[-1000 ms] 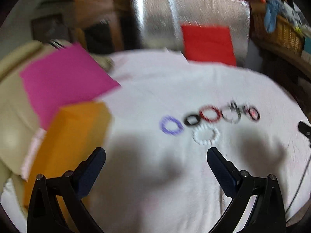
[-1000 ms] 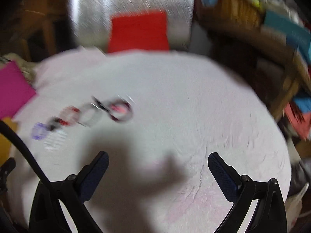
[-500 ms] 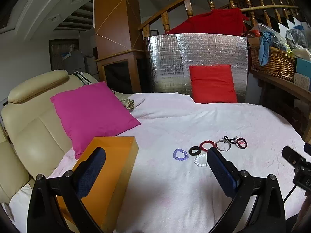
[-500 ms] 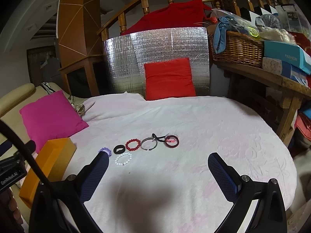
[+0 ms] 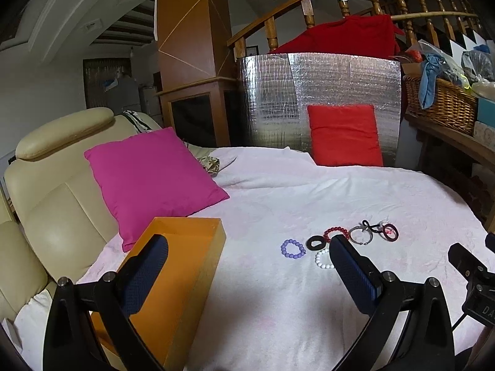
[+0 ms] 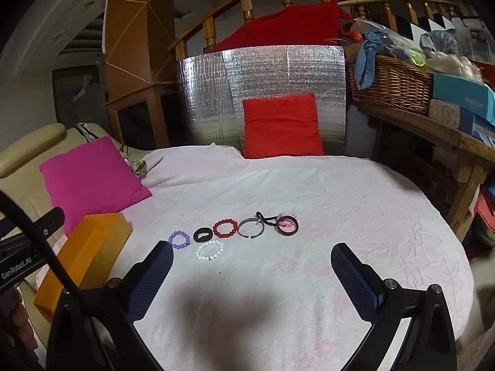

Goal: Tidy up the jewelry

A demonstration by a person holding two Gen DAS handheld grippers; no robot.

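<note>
Bracelets (image 6: 225, 235) lie beyond both tongs' (image 6: 250, 259) spread fingers.

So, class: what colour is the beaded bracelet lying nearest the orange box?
Purple, clearest in the right wrist view.

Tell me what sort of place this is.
Most likely a lived-in home living room: a cream leather sofa with a pink cushion, a wooden stair banister behind, and a cluttered wicker basket on a side shelf.
</note>
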